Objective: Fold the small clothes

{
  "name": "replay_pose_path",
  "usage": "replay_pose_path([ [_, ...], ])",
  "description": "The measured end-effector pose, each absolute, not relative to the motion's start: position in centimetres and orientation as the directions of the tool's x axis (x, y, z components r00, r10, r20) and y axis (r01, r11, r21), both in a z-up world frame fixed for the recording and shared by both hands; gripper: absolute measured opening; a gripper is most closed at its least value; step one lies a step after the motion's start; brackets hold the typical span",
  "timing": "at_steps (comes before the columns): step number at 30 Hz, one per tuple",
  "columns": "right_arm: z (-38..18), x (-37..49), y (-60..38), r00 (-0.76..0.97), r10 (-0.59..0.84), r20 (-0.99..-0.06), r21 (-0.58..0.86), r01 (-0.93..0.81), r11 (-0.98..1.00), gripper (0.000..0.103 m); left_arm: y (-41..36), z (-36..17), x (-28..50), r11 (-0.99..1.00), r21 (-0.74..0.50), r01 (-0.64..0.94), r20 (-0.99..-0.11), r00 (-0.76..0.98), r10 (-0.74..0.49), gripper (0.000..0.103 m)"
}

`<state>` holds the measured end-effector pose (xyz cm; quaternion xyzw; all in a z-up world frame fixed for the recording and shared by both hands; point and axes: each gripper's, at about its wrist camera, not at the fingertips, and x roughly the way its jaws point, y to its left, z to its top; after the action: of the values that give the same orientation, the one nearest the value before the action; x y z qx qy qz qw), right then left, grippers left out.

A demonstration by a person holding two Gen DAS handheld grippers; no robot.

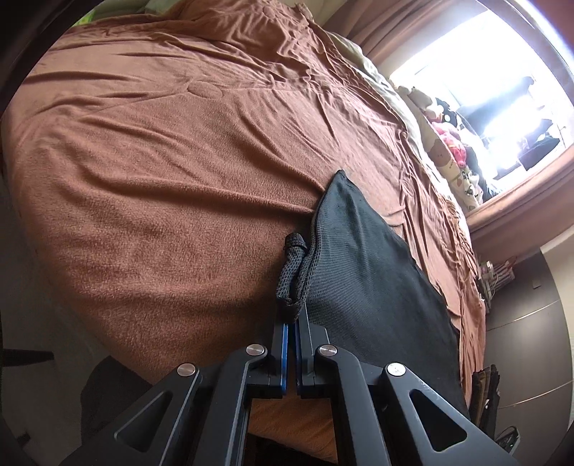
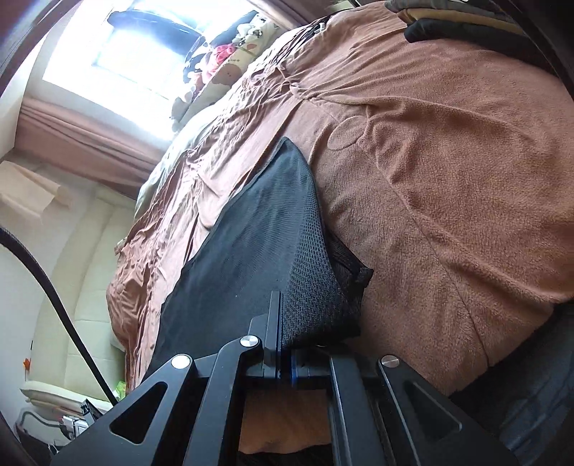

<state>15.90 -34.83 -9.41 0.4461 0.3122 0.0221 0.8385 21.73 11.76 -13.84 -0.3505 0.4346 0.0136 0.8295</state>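
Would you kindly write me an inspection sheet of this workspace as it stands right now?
Surface: bed under a wrinkled brown blanket.
Job's things: one black mesh garment lying on the blanket, a bunched strip of it at the left fingertips.
Clutter: stuffed toys heaped by the window; dark folded items at the far bed edge.
Grippers: left gripper shut on the garment's strip; right gripper shut on the garment's edge.
Cables: black cable hanging beside the bed in the right wrist view.
Surroundings: bright window, brownish curtain, dark floor.
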Motion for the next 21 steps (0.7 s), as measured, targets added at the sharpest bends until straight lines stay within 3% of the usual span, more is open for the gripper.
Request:
replay_pose_path([
  [21, -10.2, 12.5, -35.6, 0.759, 0.29, -0.583, 0.715, 0.31, 0.627, 0.001, 12.1, -16.9, 19.5, 0.719, -0.606, -0.339, -0.734, 0.586, -0.343, 0.003],
])
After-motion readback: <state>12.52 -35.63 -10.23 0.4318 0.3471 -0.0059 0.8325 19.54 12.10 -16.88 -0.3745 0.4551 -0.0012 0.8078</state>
